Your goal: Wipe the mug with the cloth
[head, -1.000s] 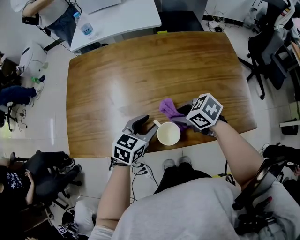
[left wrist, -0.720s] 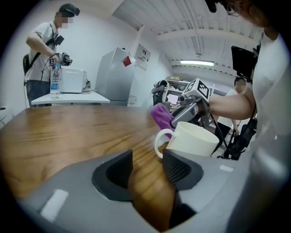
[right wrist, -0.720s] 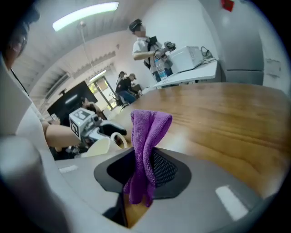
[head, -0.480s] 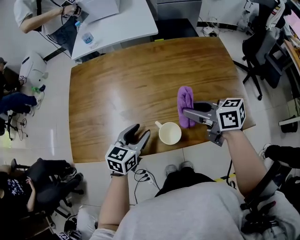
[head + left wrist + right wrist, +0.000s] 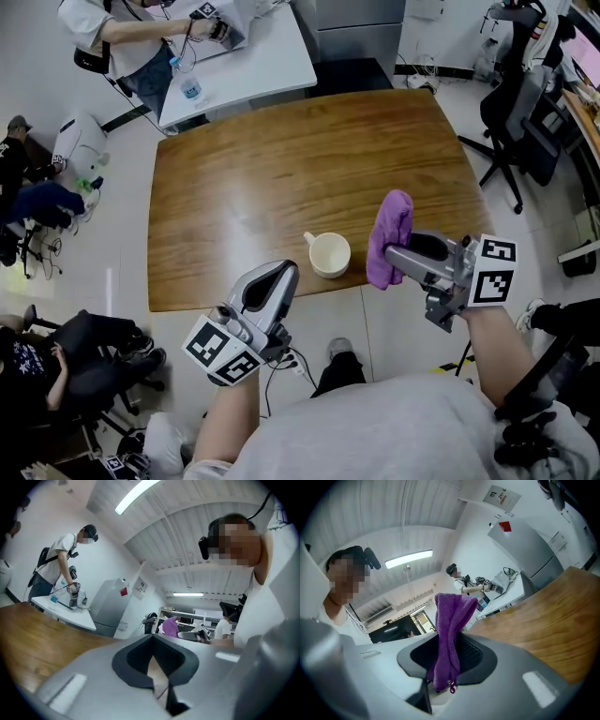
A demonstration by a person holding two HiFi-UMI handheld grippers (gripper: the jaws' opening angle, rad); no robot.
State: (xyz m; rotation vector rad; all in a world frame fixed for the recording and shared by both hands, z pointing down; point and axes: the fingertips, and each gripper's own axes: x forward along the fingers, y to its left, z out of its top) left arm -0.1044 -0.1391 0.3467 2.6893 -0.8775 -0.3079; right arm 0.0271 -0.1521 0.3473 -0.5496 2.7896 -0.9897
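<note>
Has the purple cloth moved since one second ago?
Yes. The purple terry cloth has left the brown wooden table; the right gripper holds it up, right of the white ceramic mug.

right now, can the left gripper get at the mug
Probably yes: the left gripper hovers near the mug with nothing between them, but its jaws have just closed empty and must reopen.
</note>
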